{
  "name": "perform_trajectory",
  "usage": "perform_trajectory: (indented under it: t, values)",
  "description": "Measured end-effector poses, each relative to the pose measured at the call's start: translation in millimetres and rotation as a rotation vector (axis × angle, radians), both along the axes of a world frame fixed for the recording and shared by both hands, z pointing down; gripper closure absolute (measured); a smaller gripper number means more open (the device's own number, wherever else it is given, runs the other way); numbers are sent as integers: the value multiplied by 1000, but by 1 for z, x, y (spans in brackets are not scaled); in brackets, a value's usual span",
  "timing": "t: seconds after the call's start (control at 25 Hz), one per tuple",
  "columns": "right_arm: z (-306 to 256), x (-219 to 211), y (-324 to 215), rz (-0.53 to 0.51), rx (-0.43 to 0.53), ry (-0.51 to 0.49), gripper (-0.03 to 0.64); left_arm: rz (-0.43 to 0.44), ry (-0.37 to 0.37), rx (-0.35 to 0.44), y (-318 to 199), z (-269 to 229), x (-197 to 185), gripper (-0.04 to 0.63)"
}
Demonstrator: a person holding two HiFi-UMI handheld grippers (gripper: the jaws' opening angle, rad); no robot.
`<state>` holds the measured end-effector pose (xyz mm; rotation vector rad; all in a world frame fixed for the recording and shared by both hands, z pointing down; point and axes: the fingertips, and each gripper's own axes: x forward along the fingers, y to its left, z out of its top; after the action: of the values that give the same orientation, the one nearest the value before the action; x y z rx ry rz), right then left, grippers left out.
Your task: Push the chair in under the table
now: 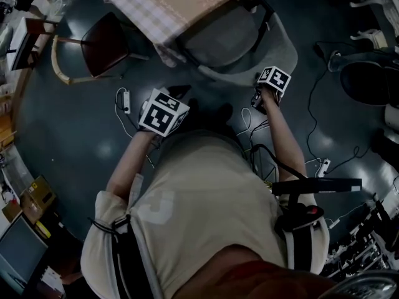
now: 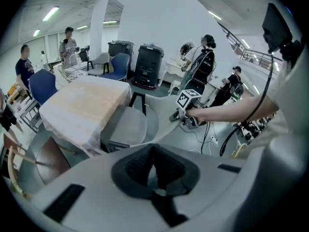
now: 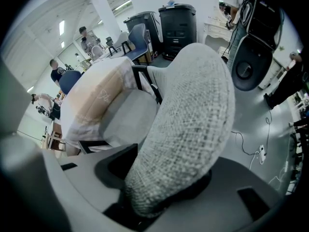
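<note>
Grey woven chair (image 3: 188,129); tablecloth (image 1: 168,2) over its seat: beige centre, grey-white checked border; floor (image 1: 87,129) dark blue-grey.

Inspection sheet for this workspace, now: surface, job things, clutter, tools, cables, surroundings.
Surface: table under a checked cloth; nothing seen on its visible top.
Job's things: grey chair, partly under the table, backrest out.
Clutter: wooden chair left of the table; box at lower left.
Tools: right tool closed on the backrest; left tool shut, empty, clear of the chair.
Cables: white power strip with its lead near the left tool; more cables across the floor at right.
Surroundings: people standing, black bins and blue chairs beyond the table.
</note>
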<state>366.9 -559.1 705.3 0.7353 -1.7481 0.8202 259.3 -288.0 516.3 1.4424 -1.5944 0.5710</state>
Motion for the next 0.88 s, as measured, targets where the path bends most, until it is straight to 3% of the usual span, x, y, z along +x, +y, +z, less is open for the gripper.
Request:
perform_trajectory:
  t: [0.88]
  values:
    - [-1,-2,9,76,2,10,423,83,3,0,-7,-1,4,588]
